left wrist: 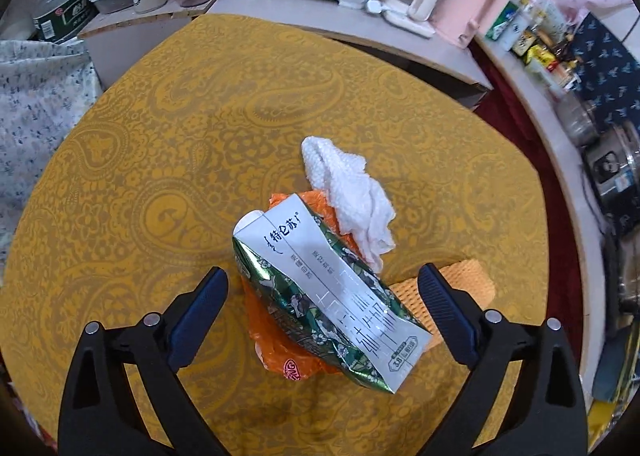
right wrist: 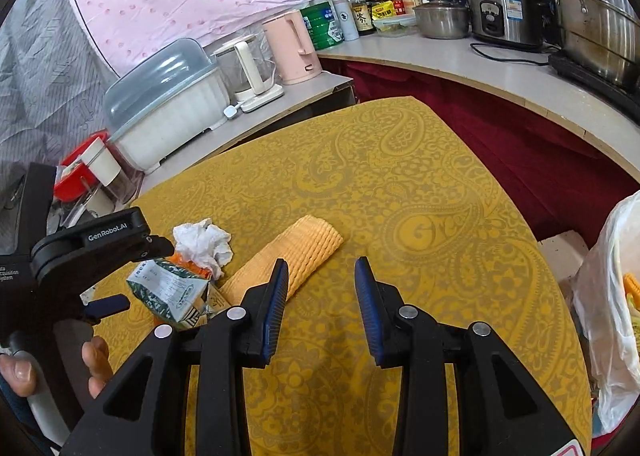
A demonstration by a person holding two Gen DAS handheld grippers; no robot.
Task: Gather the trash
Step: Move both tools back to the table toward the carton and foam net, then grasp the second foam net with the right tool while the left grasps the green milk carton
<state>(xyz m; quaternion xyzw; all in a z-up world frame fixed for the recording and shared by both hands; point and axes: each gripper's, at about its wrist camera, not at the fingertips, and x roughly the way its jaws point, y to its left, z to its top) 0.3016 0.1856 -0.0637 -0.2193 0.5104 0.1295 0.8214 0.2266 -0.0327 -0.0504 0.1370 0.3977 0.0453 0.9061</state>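
Note:
A crushed green-and-white milk carton (left wrist: 332, 288) lies on an orange plastic wrapper (left wrist: 280, 352) on the yellow patterned table (left wrist: 160, 176). A crumpled white tissue (left wrist: 352, 200) lies just beyond it. An orange foam net sleeve (left wrist: 468, 280) lies to its right. My left gripper (left wrist: 324, 276) is open, its jaws either side of the carton, just above it. In the right wrist view the carton (right wrist: 172, 292), tissue (right wrist: 204, 240) and foam sleeve (right wrist: 296, 260) lie left of centre. My right gripper (right wrist: 322, 268) is open and empty above the table, next to the sleeve.
A white plastic bag (right wrist: 612, 296) with trash hangs at the table's right edge. A side counter behind holds a white dish box (right wrist: 168, 108), a pink kettle (right wrist: 294, 48) and jars. A curved counter (right wrist: 500, 68) holds pots and a rice cooker. Red cloth hangs below it.

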